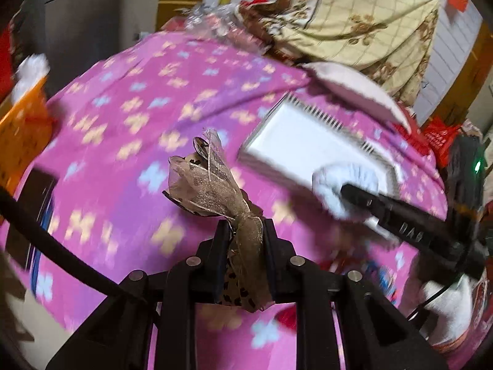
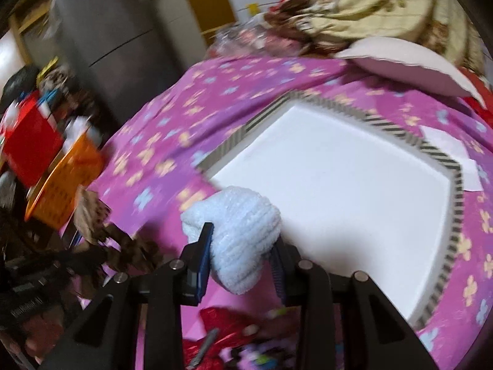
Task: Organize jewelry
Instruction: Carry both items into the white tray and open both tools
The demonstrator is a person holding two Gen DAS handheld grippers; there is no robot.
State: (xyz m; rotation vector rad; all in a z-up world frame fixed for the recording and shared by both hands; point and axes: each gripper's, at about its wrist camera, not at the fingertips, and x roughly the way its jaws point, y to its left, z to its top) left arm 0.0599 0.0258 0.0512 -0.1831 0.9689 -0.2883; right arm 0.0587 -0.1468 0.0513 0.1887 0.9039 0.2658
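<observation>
A brown sheer hair bow with leopard print [image 1: 206, 185] hangs above the pink flowered bedspread [image 1: 129, 129], and my left gripper [image 1: 246, 228] is shut on its knotted middle. My right gripper [image 2: 243, 240] is shut on a fluffy pale-blue knitted scrunchie [image 2: 240, 212], held over the near corner of a white box with a striped rim [image 2: 339, 191]. From the left wrist view the right gripper's fingers [image 1: 385, 208] and the scrunchie [image 1: 339, 182] lie over that box [image 1: 292, 145]. The bow [image 2: 92, 215] shows at the left of the right wrist view.
An orange basket [image 2: 64, 185] and a red box [image 2: 30, 151] stand left of the bed. A pink pillow [image 2: 400, 64] and a floral quilt [image 1: 369, 15] lie behind the box. White paper [image 2: 446, 145] is beside it. More small items [image 2: 222, 333] lie at the near edge.
</observation>
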